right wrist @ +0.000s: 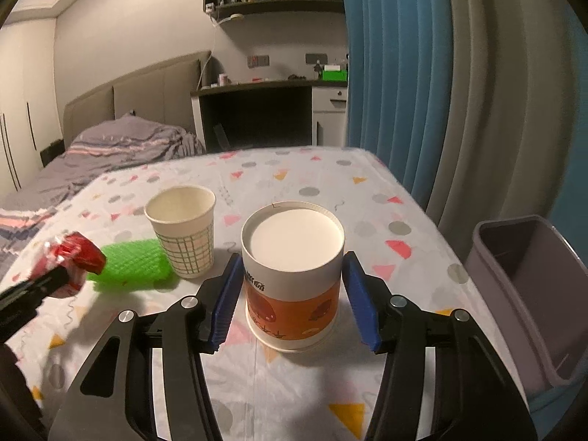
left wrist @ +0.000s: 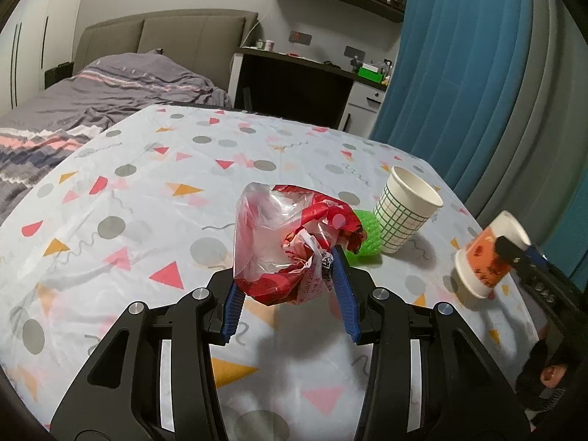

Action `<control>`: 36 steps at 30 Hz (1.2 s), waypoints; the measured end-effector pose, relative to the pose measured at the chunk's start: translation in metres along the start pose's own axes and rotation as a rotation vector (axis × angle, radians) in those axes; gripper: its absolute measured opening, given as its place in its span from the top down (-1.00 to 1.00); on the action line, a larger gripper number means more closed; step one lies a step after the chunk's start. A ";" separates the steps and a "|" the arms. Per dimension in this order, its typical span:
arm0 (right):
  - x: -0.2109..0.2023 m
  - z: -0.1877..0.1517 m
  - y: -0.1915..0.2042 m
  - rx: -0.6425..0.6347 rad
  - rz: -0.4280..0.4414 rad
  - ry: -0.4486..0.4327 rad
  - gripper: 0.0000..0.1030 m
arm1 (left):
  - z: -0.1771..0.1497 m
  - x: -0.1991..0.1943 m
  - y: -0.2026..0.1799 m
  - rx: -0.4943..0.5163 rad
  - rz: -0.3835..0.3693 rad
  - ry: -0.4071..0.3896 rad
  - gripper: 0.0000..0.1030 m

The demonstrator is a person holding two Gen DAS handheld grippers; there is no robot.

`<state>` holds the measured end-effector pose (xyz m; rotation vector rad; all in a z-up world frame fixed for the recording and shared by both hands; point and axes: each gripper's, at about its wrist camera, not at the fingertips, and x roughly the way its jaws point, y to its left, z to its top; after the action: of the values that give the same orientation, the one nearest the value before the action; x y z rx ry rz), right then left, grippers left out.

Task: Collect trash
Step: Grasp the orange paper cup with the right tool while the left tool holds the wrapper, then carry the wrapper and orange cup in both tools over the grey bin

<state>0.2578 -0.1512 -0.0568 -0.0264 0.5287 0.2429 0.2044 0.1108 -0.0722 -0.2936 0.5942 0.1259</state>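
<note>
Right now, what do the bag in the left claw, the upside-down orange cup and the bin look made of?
Bag: thin plastic film, clear and red, glossy, crumpled, light shows through.
Orange cup: paper, matte, with a rolled rim and recessed white base; probably coated.
Bin: hard plastic, likely moulded, grey-lilac, smooth with a dull sheen.

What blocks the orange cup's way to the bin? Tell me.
Nothing visible does. The right gripper holds the orange cup upside down above the table; the grey bin stands open beyond the table edge, with only bare cloth between.
</note>
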 end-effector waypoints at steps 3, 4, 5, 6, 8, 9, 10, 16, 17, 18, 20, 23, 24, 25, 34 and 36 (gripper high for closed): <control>-0.018 0.001 -0.004 0.002 0.013 -0.032 -0.06 | 0.000 0.000 0.001 -0.003 -0.004 -0.003 0.16; -0.023 0.001 -0.005 0.001 0.016 -0.041 -0.06 | 0.000 0.000 0.001 -0.002 -0.009 -0.002 0.16; -0.029 0.001 -0.006 -0.002 0.019 -0.050 -0.06 | -0.001 -0.001 0.000 0.000 -0.011 0.000 0.16; -0.035 0.000 -0.007 -0.003 0.020 -0.057 -0.06 | -0.001 -0.001 0.000 0.003 -0.011 0.001 0.16; -0.045 -0.002 -0.010 -0.002 0.027 -0.068 -0.06 | -0.001 -0.003 -0.003 0.011 -0.013 -0.001 0.16; -0.048 -0.002 -0.011 0.000 0.029 -0.071 -0.06 | -0.001 -0.005 -0.004 0.012 -0.018 -0.002 0.16; -0.053 -0.004 -0.014 0.001 0.030 -0.078 -0.06 | -0.001 -0.006 -0.005 0.013 -0.024 -0.002 0.16; -0.073 -0.007 -0.028 0.006 0.034 -0.103 -0.06 | -0.007 -0.028 -0.021 0.045 -0.056 -0.012 0.16; -0.077 -0.008 -0.032 0.011 0.034 -0.108 -0.06 | -0.008 -0.032 -0.025 0.053 -0.064 -0.014 0.16; -0.079 -0.008 -0.033 0.014 0.034 -0.113 -0.06 | -0.009 -0.037 -0.030 0.062 -0.072 -0.017 0.16; -0.082 -0.008 -0.038 0.019 0.035 -0.122 -0.06 | -0.011 -0.043 -0.040 0.079 -0.084 -0.022 0.16; -0.089 -0.008 -0.045 0.027 0.037 -0.140 -0.05 | -0.014 -0.051 -0.060 0.116 -0.106 -0.025 0.16; -0.091 -0.008 -0.047 0.028 0.036 -0.144 -0.05 | -0.014 -0.052 -0.066 0.128 -0.110 -0.026 0.16; -0.093 -0.009 -0.051 0.031 0.034 -0.150 -0.05 | -0.015 -0.054 -0.074 0.142 -0.117 -0.027 0.16; -0.113 -0.015 -0.083 0.068 0.004 -0.183 -0.05 | -0.023 -0.059 -0.138 0.235 -0.186 -0.024 0.16; -0.118 -0.015 -0.092 0.076 -0.008 -0.192 -0.05 | -0.026 -0.059 -0.154 0.259 -0.204 -0.023 0.16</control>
<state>0.1735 -0.2680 -0.0140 0.0686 0.3461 0.2149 0.1725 -0.0452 -0.0230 -0.1000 0.5474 -0.1430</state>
